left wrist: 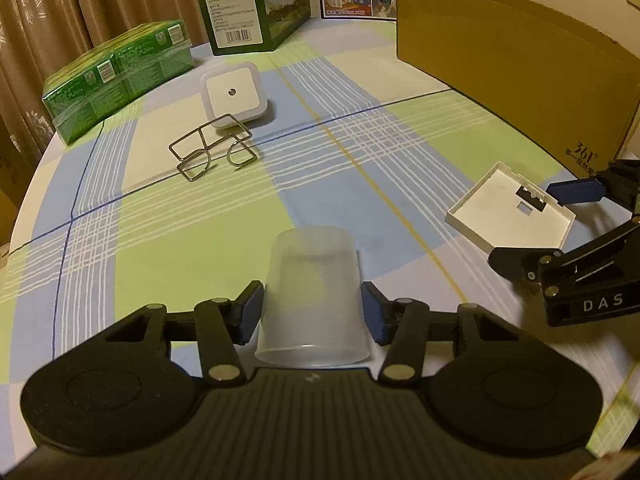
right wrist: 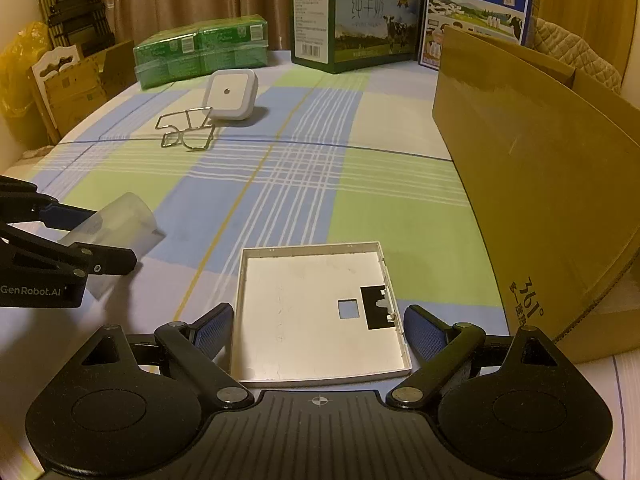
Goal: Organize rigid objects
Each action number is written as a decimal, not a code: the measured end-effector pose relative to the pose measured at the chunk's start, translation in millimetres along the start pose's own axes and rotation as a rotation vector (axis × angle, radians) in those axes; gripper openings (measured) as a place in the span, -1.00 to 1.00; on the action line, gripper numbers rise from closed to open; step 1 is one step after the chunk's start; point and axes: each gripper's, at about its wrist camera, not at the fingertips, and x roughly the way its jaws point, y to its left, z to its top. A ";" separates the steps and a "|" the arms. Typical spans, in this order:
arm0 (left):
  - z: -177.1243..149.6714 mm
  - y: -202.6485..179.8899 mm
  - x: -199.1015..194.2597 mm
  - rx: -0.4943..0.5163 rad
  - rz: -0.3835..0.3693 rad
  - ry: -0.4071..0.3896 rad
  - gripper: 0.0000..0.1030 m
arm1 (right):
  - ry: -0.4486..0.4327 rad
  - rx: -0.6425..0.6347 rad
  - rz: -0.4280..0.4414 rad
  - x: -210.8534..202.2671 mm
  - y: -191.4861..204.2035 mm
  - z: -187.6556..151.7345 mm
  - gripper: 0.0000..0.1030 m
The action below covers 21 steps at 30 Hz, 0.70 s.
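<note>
A translucent plastic cup lies on its side on the checked tablecloth, its mouth toward the camera. My left gripper has a blue pad against each side of the cup and is shut on it. The right wrist view shows the cup between those fingers at the left edge. A shallow white square cover with a cut-out lies flat on the cloth. My right gripper straddles it, open, with both pads just outside its side edges. In the left wrist view that gripper and the cover are at the right.
A white square night light and a bent wire stand sit farther back on the left. Behind them are green wrapped packs and a green milk carton box. A large open cardboard box stands along the right.
</note>
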 end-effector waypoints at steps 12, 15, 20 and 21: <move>3.9 -0.9 -6.6 -0.025 -0.024 -0.015 -0.09 | -0.034 -0.026 -0.007 -4.3 6.0 2.4 0.65; 6.7 -1.3 -9.3 -0.035 -0.032 -0.024 -0.09 | -0.060 -0.027 -0.017 -8.9 5.3 4.7 0.65; 17.2 -2.7 -18.3 -0.058 -0.050 -0.053 -0.09 | -0.080 -0.024 -0.017 -16.5 4.8 7.4 0.64; 19.9 -3.5 -21.0 -0.055 -0.050 -0.063 -0.09 | -0.087 -0.025 -0.012 -19.3 5.0 7.9 0.65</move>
